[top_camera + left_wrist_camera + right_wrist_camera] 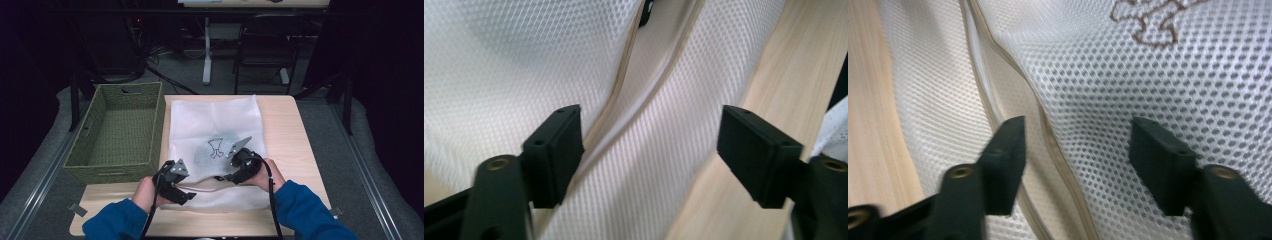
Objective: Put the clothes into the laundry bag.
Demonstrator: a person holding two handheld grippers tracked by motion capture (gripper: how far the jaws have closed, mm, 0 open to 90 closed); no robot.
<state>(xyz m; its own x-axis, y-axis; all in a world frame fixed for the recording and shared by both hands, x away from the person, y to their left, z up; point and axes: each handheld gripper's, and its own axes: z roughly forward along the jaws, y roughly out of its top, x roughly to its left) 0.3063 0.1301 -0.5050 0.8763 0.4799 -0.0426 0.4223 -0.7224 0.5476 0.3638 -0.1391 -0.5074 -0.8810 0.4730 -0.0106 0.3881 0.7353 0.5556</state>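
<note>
Both claws, the left gripper (651,150) and right gripper (1075,160), are spread apart over the white mesh bag (215,125), pinching nothing.

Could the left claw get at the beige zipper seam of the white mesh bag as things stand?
Probably yes. The left claw stands open right over the white mesh laundry bag, its beige zipper seam running up beside one jaw with nothing lying between.
</note>
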